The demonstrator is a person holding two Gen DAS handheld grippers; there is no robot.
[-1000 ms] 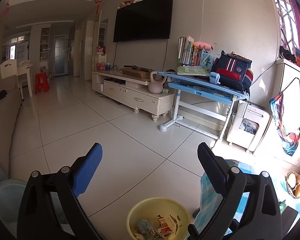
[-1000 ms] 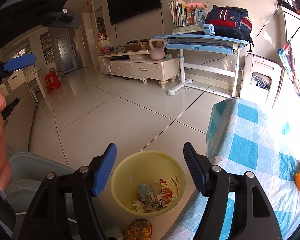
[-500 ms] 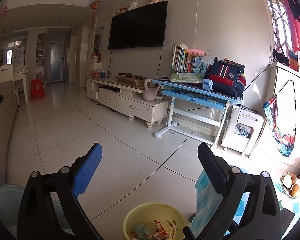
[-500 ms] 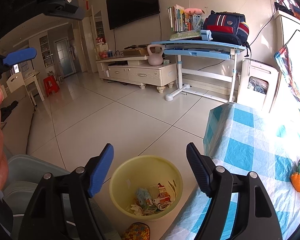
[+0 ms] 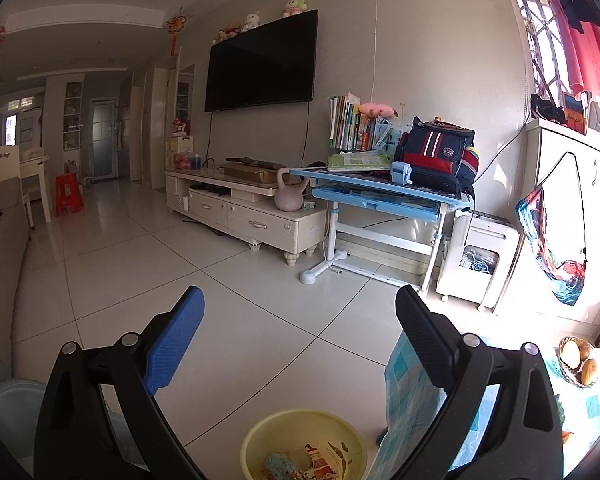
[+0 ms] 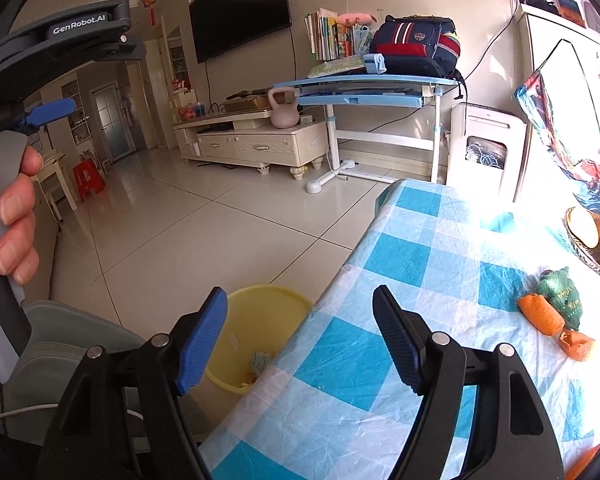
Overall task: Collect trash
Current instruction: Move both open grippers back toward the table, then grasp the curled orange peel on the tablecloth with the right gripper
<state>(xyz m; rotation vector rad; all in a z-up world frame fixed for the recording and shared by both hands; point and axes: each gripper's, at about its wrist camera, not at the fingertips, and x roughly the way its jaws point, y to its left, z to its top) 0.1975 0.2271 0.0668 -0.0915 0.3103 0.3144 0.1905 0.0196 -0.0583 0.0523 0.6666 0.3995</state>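
Right gripper empty, above checked tablecloth.

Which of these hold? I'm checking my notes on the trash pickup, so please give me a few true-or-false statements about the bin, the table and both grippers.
1. The yellow bin already holds some wrappers. True.
2. The right gripper is clamped on a piece of orange peel. False: its jaws stand open with nothing between them.
3. Orange peel lies on the blue checked tablecloth. True.
4. The bin stands on top of the table. False: it stands on the floor beside the table edge.
5. The left gripper carries a wrapper. False: it is open and empty.
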